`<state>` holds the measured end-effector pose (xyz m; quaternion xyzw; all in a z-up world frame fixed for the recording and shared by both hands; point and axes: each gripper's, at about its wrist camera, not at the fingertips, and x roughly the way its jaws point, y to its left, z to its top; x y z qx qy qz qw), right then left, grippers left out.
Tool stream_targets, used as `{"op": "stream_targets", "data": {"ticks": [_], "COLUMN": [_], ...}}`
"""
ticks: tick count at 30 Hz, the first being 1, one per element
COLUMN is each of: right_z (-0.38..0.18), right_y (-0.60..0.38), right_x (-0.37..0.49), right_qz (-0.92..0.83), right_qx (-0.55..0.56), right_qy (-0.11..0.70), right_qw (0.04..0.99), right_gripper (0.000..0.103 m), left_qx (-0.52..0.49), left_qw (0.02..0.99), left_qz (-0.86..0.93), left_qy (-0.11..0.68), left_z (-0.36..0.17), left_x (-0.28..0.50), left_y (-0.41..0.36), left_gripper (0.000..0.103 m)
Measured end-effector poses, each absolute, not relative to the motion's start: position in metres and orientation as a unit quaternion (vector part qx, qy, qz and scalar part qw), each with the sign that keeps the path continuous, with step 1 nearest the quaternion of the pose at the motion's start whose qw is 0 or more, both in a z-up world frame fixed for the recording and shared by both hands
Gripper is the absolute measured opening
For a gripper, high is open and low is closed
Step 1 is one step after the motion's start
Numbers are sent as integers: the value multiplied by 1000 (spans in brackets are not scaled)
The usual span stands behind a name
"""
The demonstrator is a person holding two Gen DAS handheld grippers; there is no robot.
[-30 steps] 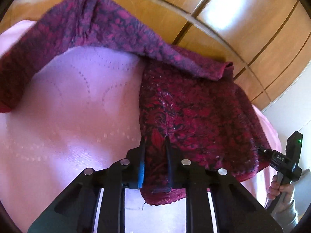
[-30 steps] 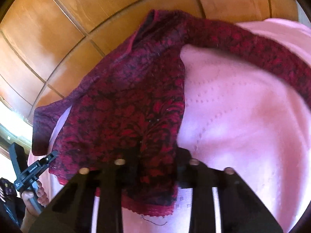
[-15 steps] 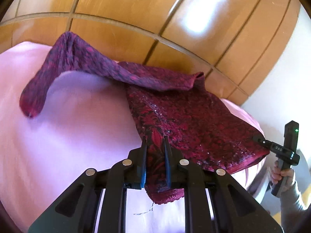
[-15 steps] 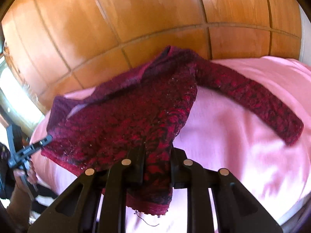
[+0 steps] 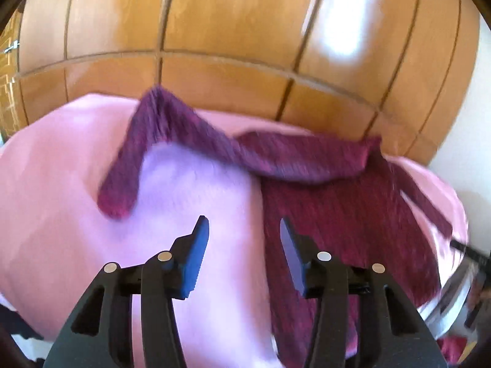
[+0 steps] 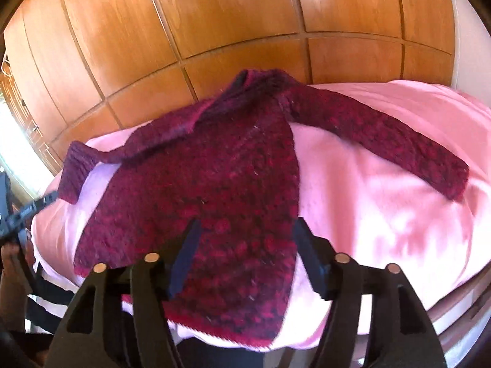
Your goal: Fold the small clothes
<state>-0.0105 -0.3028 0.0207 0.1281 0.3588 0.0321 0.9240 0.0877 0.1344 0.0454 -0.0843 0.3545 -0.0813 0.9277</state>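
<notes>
Both grippers [image 5: 244, 245] [image 6: 244, 254] are opening, clear of the sweater [image 6: 214, 190], which lies spread flat on the bed [image 6: 383, 214] for folding.

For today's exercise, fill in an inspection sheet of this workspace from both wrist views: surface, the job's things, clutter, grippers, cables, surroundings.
Surface: pink blanket over a bed, smooth, reaching the near edge.
Job's things: one dark red knitted sweater lying flat on the blanket, hem at the near edge, both sleeves spread outwards.
Clutter: nothing seen on the blanket.
Grippers: left hand-held gripper jaws opening, only blanket and sweater edge below them; right hand-held gripper jaws opening above the sweater's hem, pads not pressing it.
Cables: nothing seen.
Surroundings: glossy wooden panelled wall behind the bed; bright light at the right wrist view's left edge.
</notes>
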Motion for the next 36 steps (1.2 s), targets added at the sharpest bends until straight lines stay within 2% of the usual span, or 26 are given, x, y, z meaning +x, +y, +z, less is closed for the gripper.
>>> {"op": "stream_targets", "data": {"ticks": [3, 6, 12, 13, 14, 15, 16, 21, 24, 29, 33, 36], "right_z": [17, 7, -1, -2, -5, -7, -10, -31, -37, -13, 20, 44], "right_y": [-285, -264, -231, -225, -219, -212, -201, -160, -141, -124, -116, -112], "right_x": [-9, 2, 54, 73, 87, 98, 115, 179, 206, 270, 327, 356], "right_qz": [55, 84, 110, 113, 118, 120, 123, 142, 139, 131, 112, 93], "right_qx": [117, 109, 107, 114, 118, 118, 108, 48, 2, -6, 23, 44], "right_qy": [360, 369, 370, 369, 370, 372, 379, 422, 428, 385, 336, 306], "right_qw": [924, 919, 917, 915, 914, 913, 911, 894, 893, 913, 935, 946], "right_gripper": [67, 67, 68, 66, 65, 62, 59, 45, 45, 43, 44, 49], "left_qx": [-39, -48, -40, -34, -32, -27, -30, -92, -127, -177, -196, -211], "left_qw": [939, 931, 925, 924, 923, 919, 915, 919, 925, 927, 920, 907], "left_qz": [1, 89, 77, 77, 72, 71, 72, 33, -1, -19, 0, 31], "left_qy": [341, 351, 369, 373, 376, 388, 395, 381, 358, 331, 341, 363], "left_z": [45, 30, -1, -6, -10, -15, -18, 3, 34, 82, 102, 98], "left_x": [97, 113, 137, 144, 149, 154, 159, 144, 120, 91, 111, 147], "left_y": [148, 181, 199, 198, 198, 199, 200, 224, 243, 279, 303, 322], "left_gripper": [48, 72, 72, 69, 44, 26, 13, 9, 9, 9, 9, 9]}}
